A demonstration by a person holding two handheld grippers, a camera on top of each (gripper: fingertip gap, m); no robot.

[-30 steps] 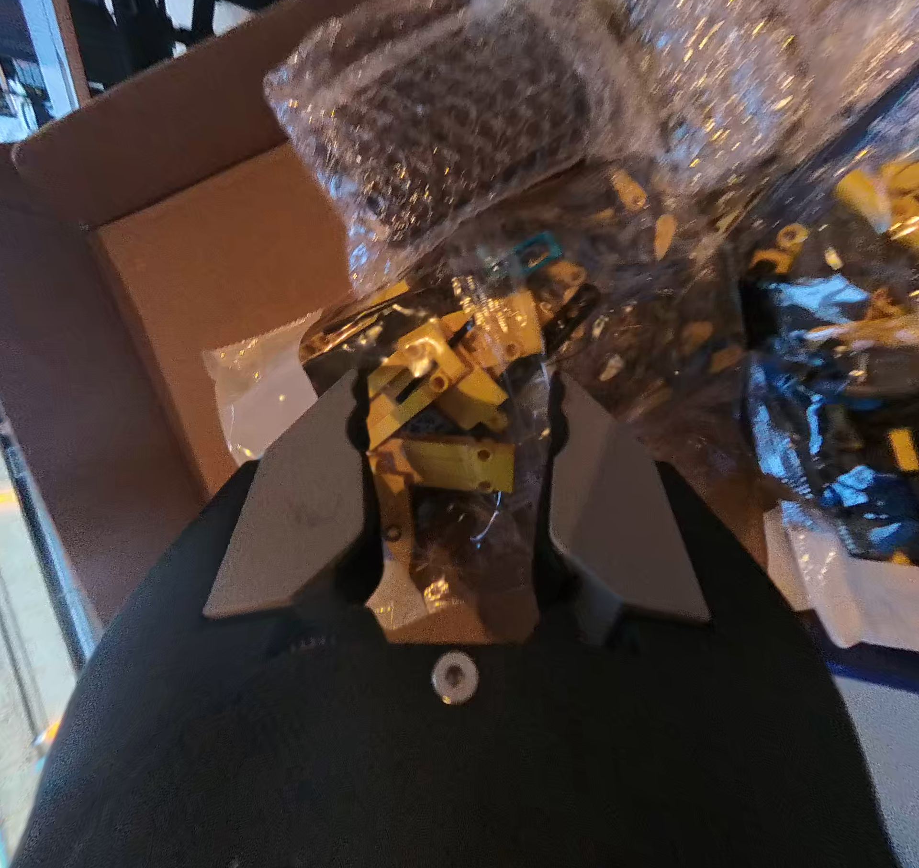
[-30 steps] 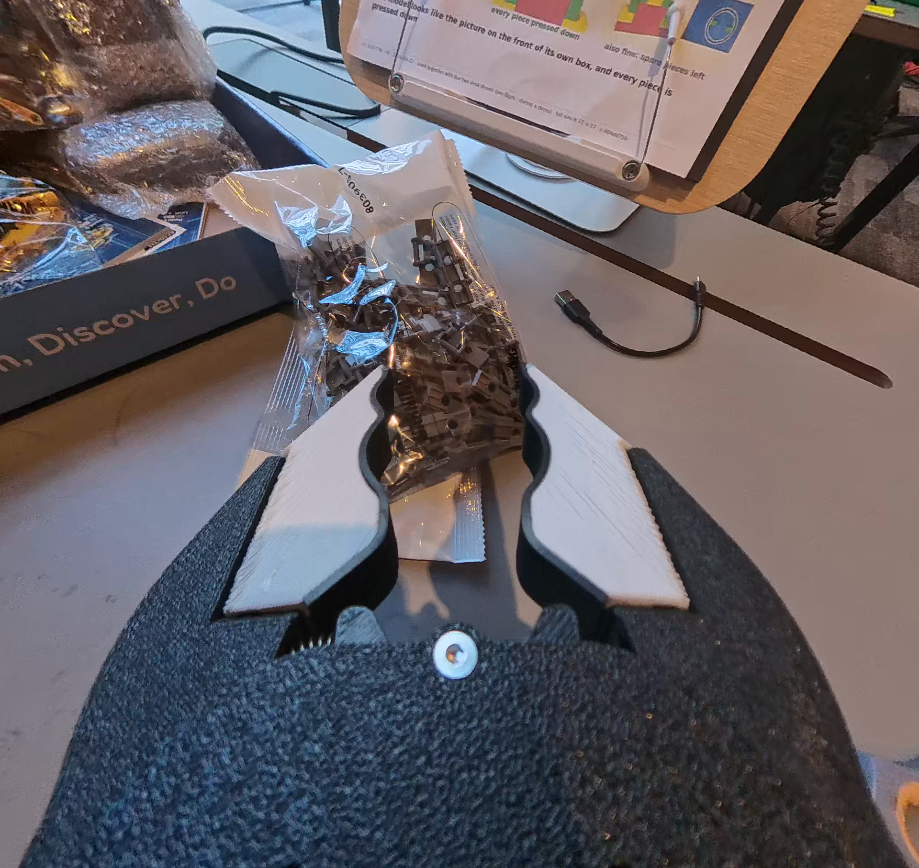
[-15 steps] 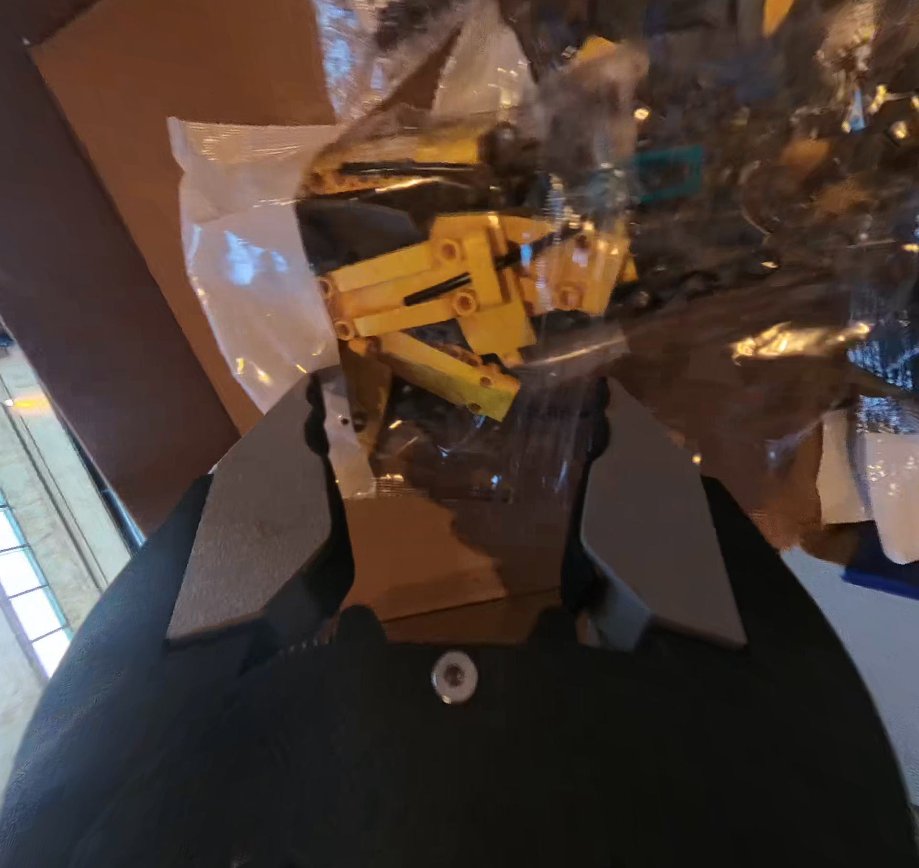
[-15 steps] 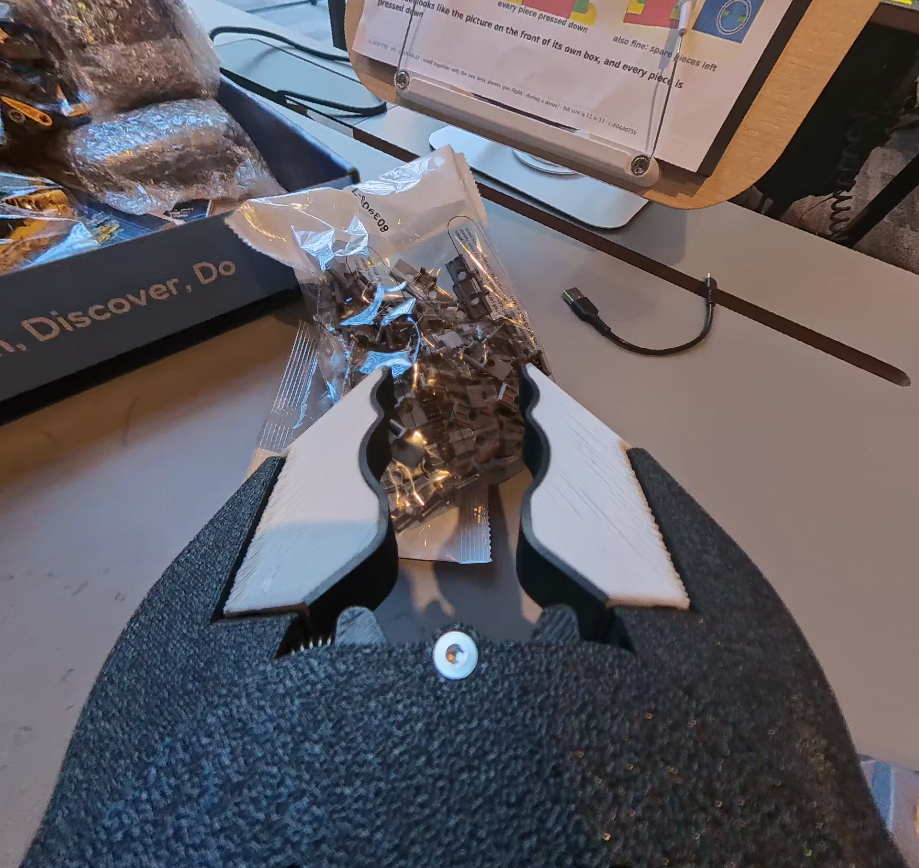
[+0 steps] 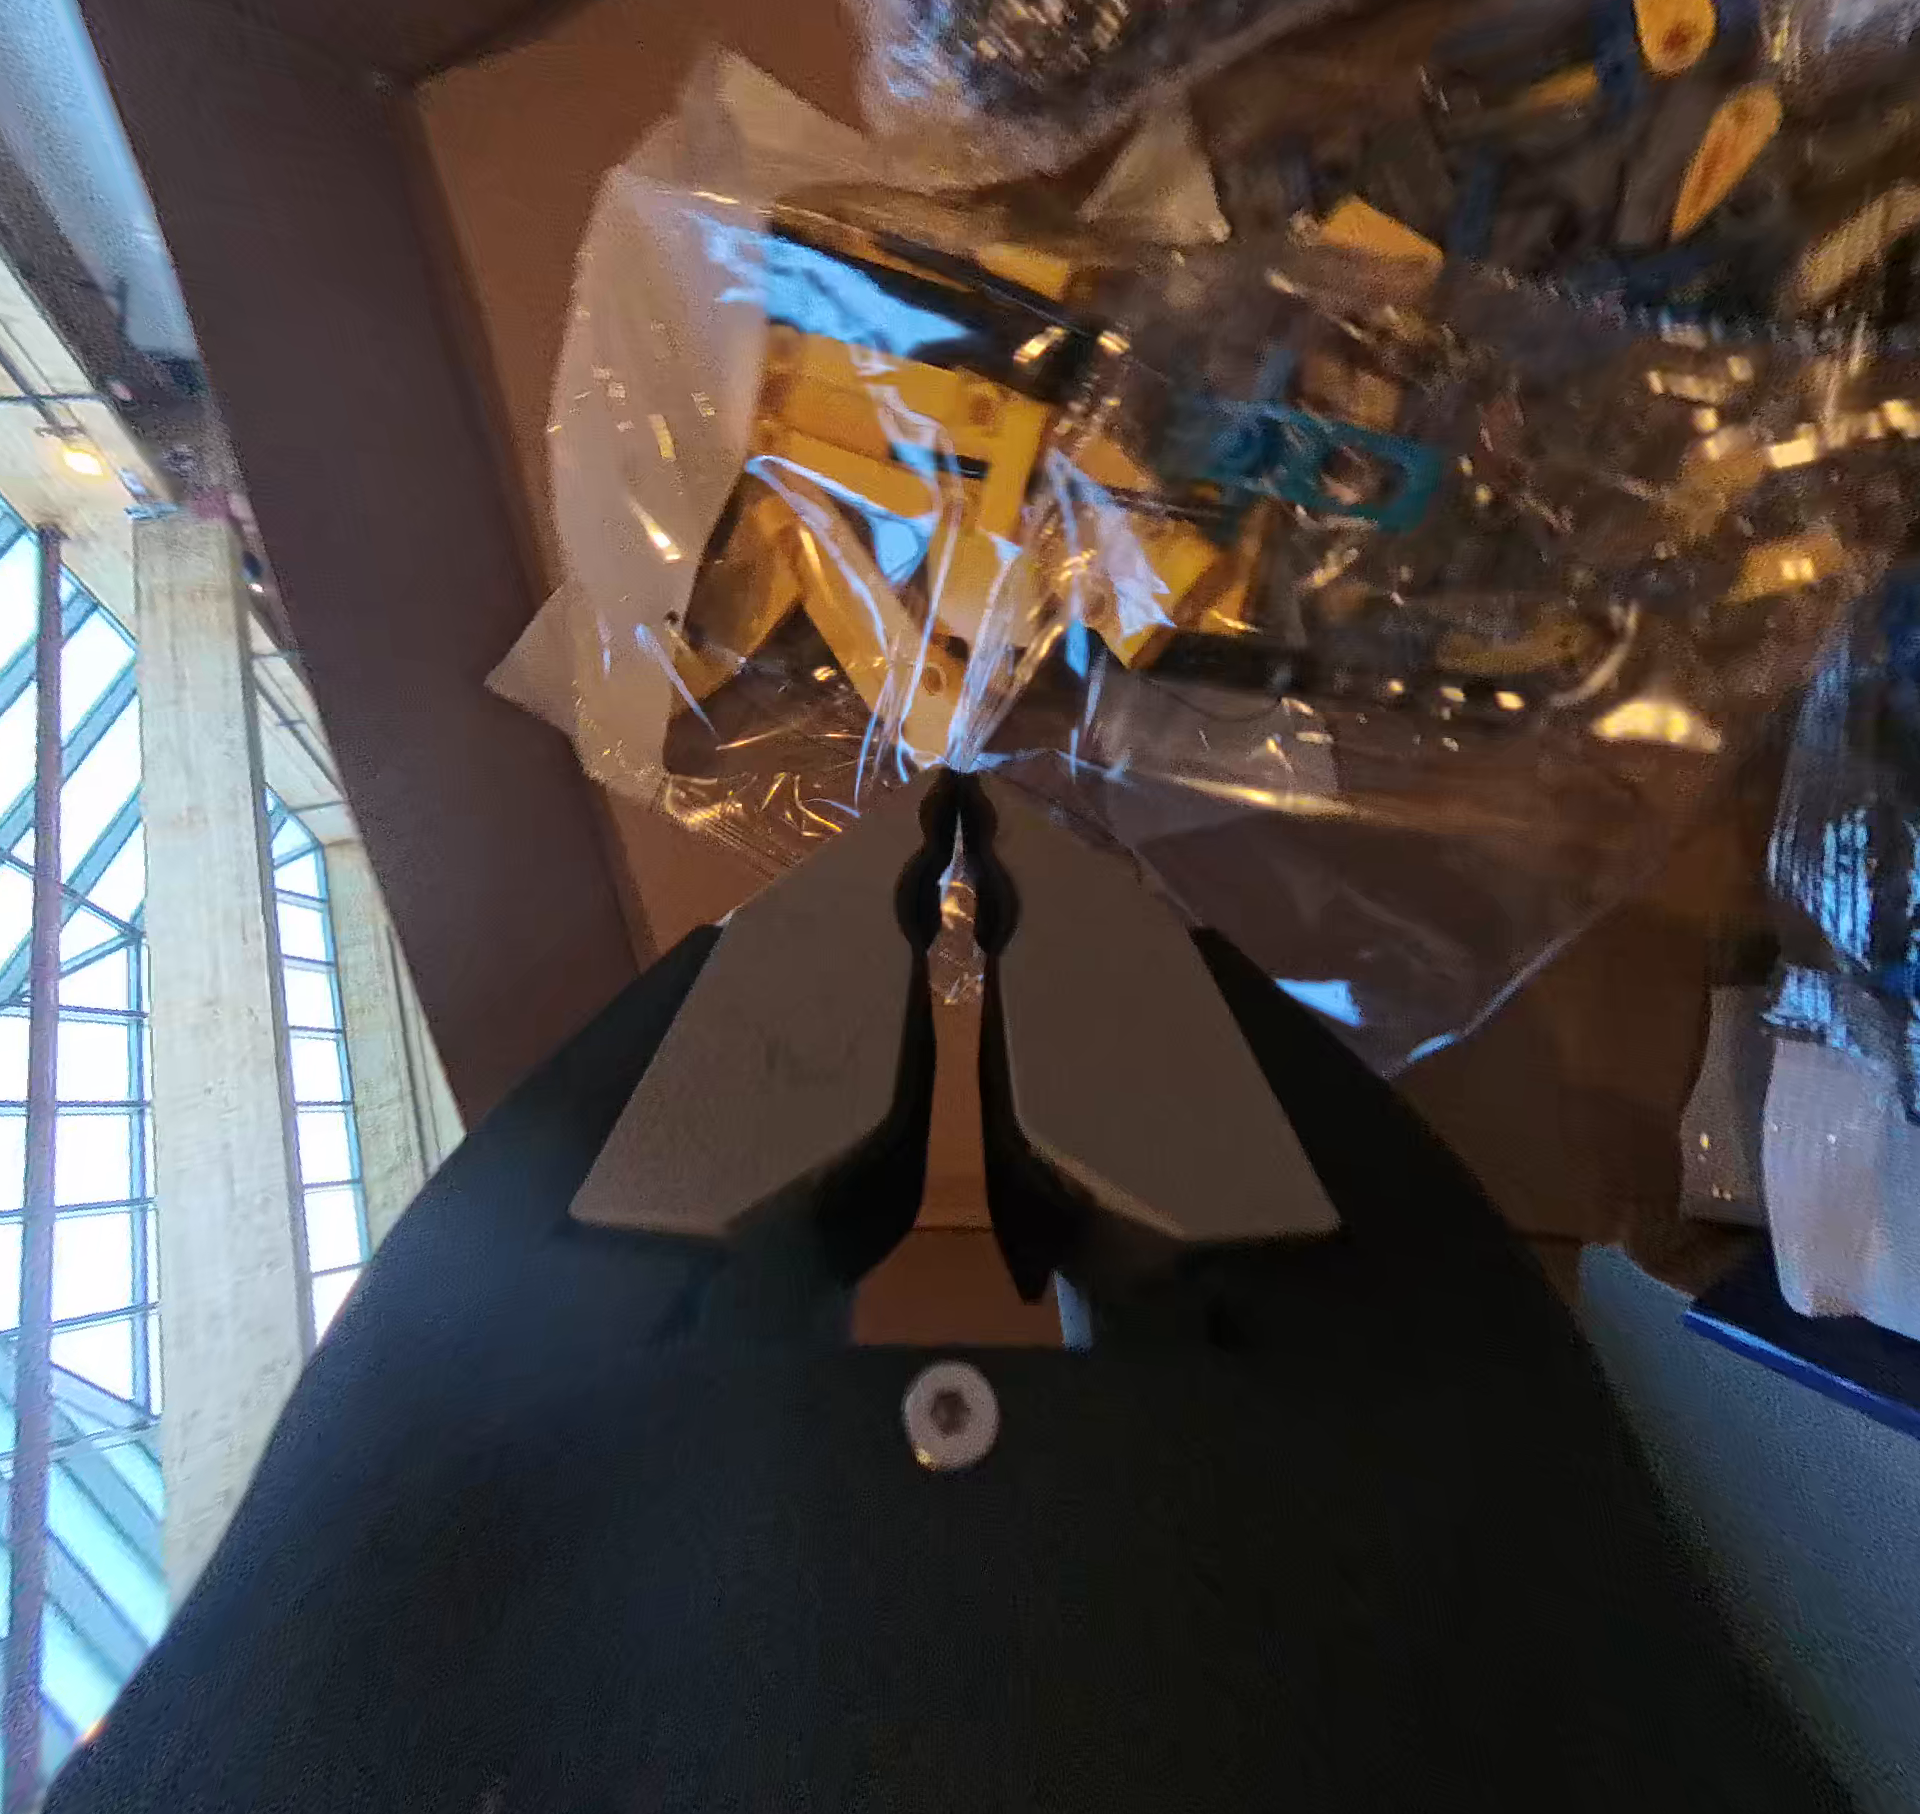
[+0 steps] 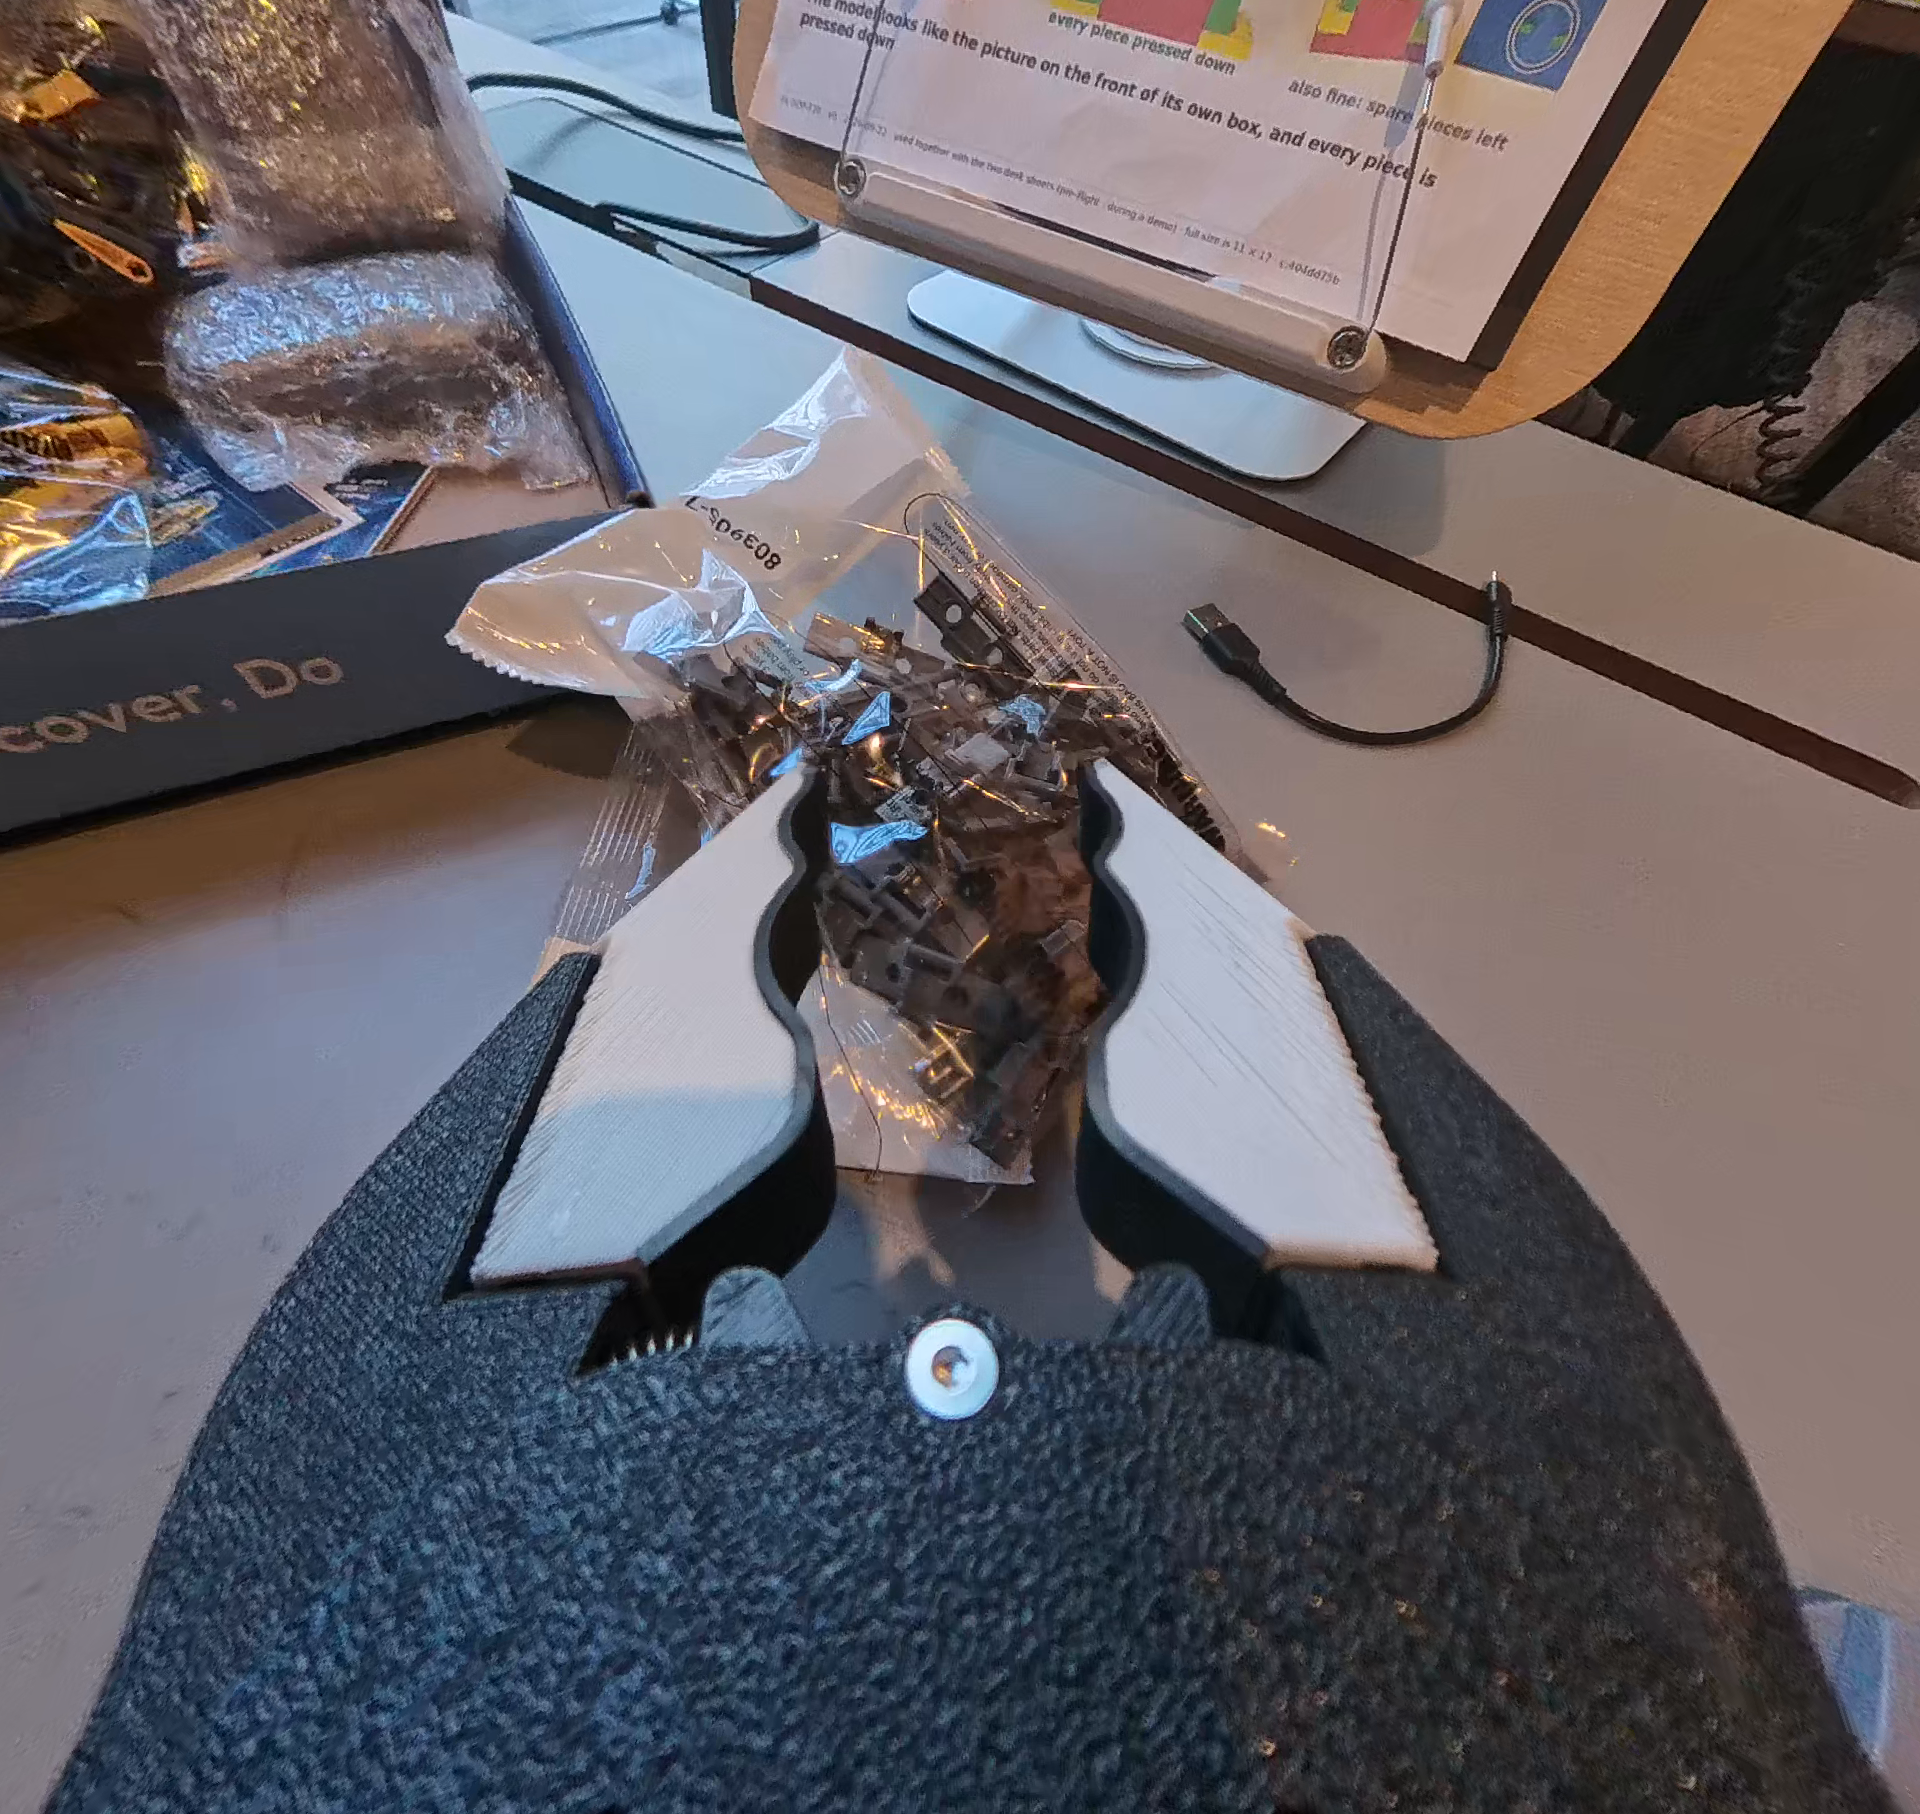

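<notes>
Clear crinkled plastic bag of yellow bricks (image 5: 935, 538) is pinched at its film by the left gripper (image 5: 958, 793), inside the brown cardboard box (image 5: 343, 476). Right gripper (image 6: 945, 798), jaws spread, straddles a clear bag of dark grey pieces (image 6: 935, 829) on the grey table (image 6: 1558, 933). A film-only pinch looks liable to slip; a deeper bite seems wiser.

Daylight pours through tall windows (image 5: 73, 933) left of the left tongs (image 5: 958, 790); the plastic bag (image 5: 935, 538) ahead glares and blurs. Right view sharper, edges bowed, soft shadows.

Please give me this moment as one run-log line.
left gripper: shut on clear bag of yellow pieces, inside cardboard box | right gripper: jaws open around bag of grey pieces on grey table
</notes>
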